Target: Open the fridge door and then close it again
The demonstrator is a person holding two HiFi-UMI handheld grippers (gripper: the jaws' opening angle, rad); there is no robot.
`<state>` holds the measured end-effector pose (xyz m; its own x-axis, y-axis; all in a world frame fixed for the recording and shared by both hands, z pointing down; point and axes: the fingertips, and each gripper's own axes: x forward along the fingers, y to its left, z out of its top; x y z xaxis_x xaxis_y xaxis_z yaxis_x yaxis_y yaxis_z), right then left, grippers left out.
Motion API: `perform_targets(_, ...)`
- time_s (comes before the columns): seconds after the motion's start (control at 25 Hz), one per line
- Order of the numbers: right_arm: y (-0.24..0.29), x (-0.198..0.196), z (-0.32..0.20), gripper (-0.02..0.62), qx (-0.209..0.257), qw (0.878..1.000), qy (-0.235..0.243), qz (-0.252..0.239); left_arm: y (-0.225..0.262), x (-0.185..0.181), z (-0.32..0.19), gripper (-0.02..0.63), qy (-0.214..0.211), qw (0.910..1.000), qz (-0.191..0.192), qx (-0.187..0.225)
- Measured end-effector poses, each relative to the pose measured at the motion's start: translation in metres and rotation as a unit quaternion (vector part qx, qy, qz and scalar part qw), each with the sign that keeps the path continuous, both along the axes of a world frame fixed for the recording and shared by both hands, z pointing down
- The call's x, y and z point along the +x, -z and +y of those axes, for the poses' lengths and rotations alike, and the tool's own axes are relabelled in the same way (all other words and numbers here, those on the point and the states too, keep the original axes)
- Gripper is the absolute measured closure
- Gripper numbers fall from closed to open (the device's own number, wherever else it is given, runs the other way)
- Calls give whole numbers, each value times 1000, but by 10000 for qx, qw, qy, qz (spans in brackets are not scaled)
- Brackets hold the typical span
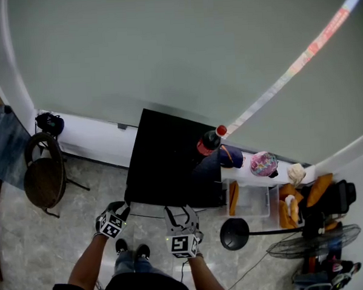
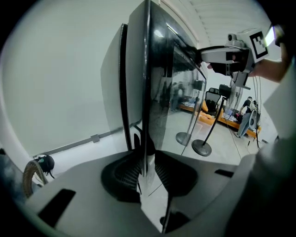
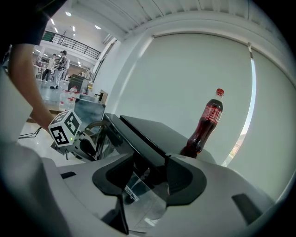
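Fridge: the black fridge (image 1: 170, 154) stands in the middle, its back against the far white wall (image 1: 164, 51).
Fridge door: the shiny fridge door (image 2: 159, 92) is on the near side, facing the person. It lies close against the fridge. I cannot tell if it is shut tight or open a tiny crack.
Left gripper: the left gripper (image 1: 119, 210) is at the near left corner of the fridge. Its jaws squeeze the thin left edge of the door, one jaw on each side.
Right gripper: the right gripper (image 1: 180, 214) is at the near edge of the fridge top, a bit right of the middle. Its jaws are wider, and the thick top edge of the door fills the gap between them, so they grip it.
Left arm: the left arm (image 1: 90, 264) is bare and reaches up and away from the body to the left gripper.
Right arm: the right arm (image 1: 204, 279) reaches straight ahead and looks shorter and more bent.
Feet: two dark shoes (image 1: 131, 250) stand on the floor between the two grippers, near the door.
Bottle: a dark bottle (image 1: 209, 143) with a red cap stands up on the far right corner of the fridge top.
Chair: a round brown chair (image 1: 43, 173) sits well off to the left.
Stand: a pole stand with a round black foot (image 1: 235, 234) is near the right gripper, on its right.
Fan: a fan (image 1: 314, 240) lies low at the right.
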<state>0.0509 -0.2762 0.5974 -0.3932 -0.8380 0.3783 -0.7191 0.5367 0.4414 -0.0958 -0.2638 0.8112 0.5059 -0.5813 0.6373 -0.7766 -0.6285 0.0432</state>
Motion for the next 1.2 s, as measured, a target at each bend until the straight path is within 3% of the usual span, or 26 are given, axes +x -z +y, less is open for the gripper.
perform_targets(0.52, -7, 6, 41, 391, 86, 9979, 617, 148, -1, 10, 72, 526, 101, 9999, 53, -107)
perform_targets(0.92, -3, 10, 50, 393, 158, 9973, 696, 175, 1, 19, 88, 531, -10, 9999, 41, -137)
perform_targets(1.2, -5, 12, 57, 396, 157, 9976, 647, 182, 0, 23, 98, 529, 219, 9995, 23, -205)
